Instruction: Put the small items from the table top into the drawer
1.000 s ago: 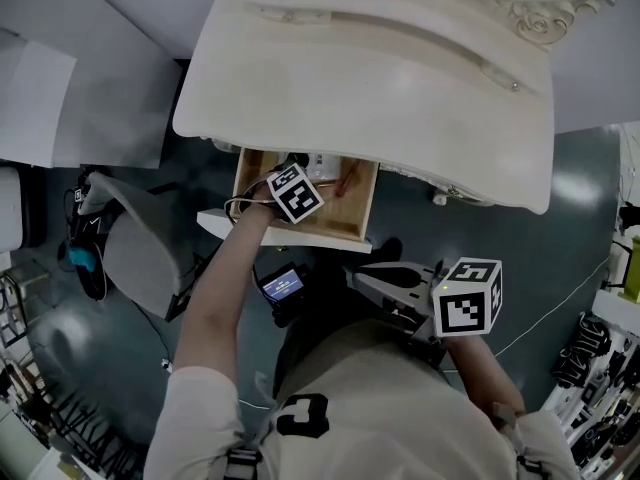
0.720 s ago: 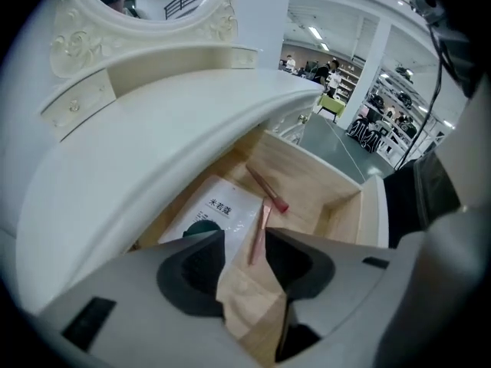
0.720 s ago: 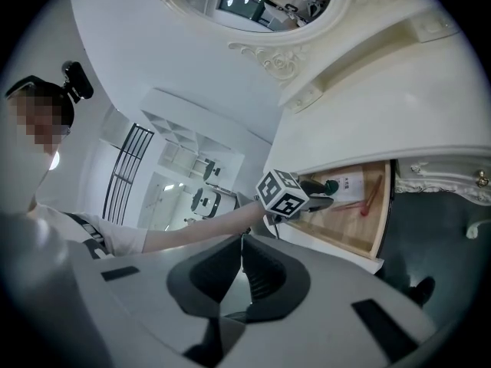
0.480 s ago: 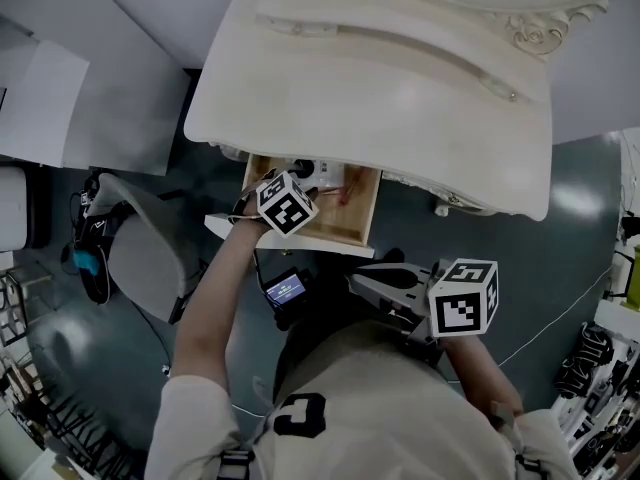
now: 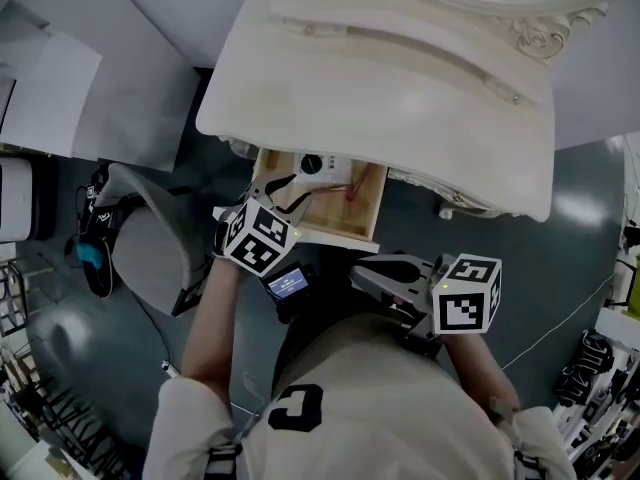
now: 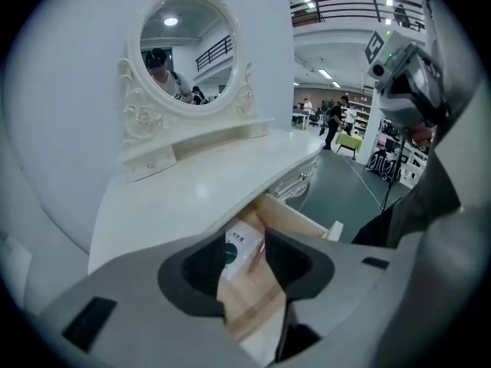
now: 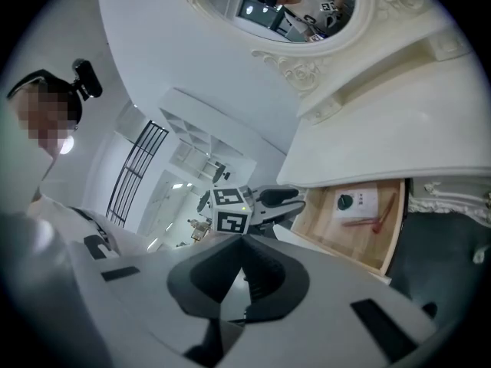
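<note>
- Drawer (image 5: 335,230) stands pulled out beneath the dressing table top (image 5: 400,98).
- White card (image 5: 325,165) and reddish stick (image 5: 355,190) lie inside the drawer, toward its back.
- Left gripper (image 6: 245,240) hangs above the drawer's front edge, jaws spread and gripping nothing.
- Right gripper (image 7: 239,245) is in front of the drawer, clear of it, jaws pressed together and empty.

Floor (image 5: 585,208): dark grey, glossy
Wall (image 6: 69,90): plain white, upper left
Mirror (image 6: 184,48): oval, ornate white frame
Chair (image 5: 150,253): grey, left
</note>
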### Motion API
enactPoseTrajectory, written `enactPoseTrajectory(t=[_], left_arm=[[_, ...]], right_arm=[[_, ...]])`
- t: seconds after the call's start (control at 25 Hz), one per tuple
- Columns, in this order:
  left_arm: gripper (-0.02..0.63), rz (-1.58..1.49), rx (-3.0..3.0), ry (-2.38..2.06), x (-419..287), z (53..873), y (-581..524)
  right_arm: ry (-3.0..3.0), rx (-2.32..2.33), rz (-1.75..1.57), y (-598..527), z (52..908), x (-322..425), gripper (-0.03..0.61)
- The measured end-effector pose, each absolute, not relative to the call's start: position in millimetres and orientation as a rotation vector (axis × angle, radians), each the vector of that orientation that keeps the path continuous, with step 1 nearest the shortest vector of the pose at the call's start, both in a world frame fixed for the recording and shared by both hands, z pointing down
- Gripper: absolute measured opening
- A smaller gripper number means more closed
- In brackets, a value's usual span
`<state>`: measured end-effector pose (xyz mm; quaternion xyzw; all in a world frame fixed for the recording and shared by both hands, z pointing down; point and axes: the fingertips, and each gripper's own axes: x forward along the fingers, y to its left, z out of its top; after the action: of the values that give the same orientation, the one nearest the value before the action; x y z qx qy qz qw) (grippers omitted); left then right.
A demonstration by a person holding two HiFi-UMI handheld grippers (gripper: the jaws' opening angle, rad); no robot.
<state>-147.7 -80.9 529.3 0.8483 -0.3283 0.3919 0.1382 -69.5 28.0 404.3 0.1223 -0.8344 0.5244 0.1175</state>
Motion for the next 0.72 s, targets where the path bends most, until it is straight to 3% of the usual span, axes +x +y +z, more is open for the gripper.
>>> enactPoseTrajectory(t=[0.72], left_arm=[[0.138, 1.038, 2.632, -0.919, -70.8, 455.5, -7.9]], right_arm=[[-2.579, 0.302, 1.454, 30.6, 377.9, -43.7, 0.028]])
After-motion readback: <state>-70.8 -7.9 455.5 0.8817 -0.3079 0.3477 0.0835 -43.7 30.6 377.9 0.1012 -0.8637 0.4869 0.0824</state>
